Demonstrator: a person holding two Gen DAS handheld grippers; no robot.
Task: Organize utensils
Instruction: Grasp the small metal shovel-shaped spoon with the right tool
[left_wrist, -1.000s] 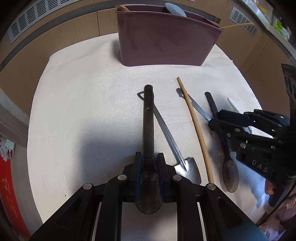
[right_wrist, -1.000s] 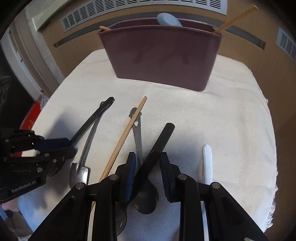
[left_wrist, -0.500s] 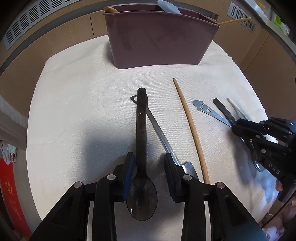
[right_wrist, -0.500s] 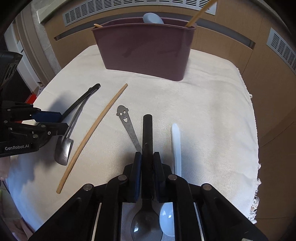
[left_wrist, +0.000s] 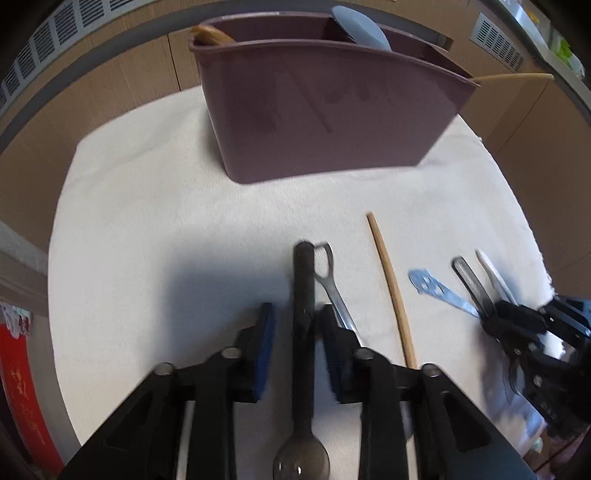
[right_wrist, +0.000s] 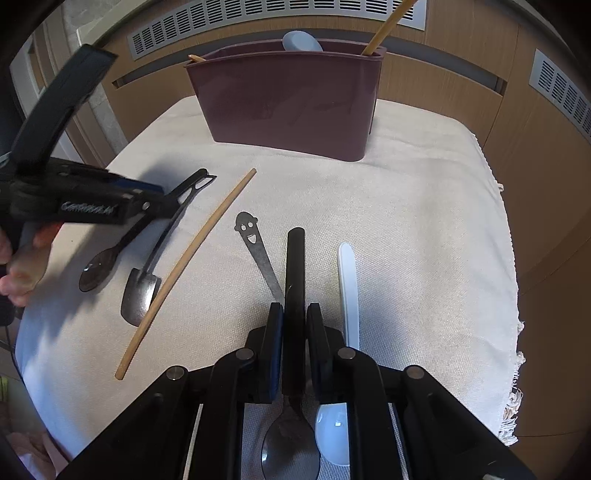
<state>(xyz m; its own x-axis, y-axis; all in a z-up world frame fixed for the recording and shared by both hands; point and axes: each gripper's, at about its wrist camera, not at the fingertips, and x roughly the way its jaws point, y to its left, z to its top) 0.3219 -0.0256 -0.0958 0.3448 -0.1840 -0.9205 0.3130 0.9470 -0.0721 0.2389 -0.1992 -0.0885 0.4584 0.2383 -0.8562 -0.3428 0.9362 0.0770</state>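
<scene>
A maroon utensil caddy (left_wrist: 325, 110) (right_wrist: 291, 107) stands at the back of the cloth-covered table, holding a blue spoon and wooden chopsticks. My left gripper (left_wrist: 298, 325) is open around a dark smoky plastic spoon (left_wrist: 303, 354) that lies on the cloth; the right pad (left_wrist: 334, 343) is near the handle. My right gripper (right_wrist: 294, 321) is shut on a second dark spoon (right_wrist: 294, 280). A shovel-shaped metal spoon (right_wrist: 142, 291), a wooden chopstick (right_wrist: 188, 269), a smiley-handled metal utensil (right_wrist: 255, 247) and a white plastic spoon (right_wrist: 349, 295) lie on the cloth.
The white cloth (right_wrist: 424, 240) covers the table, with a fringed edge at the right. Wooden cabinet panels with vent grilles (right_wrist: 258, 22) stand behind. A red object (left_wrist: 26, 398) sits beyond the table's left edge.
My left gripper has opened wider and moved forward along its spoon toward the caddy. My right gripper stays shut on its dark spoon.
</scene>
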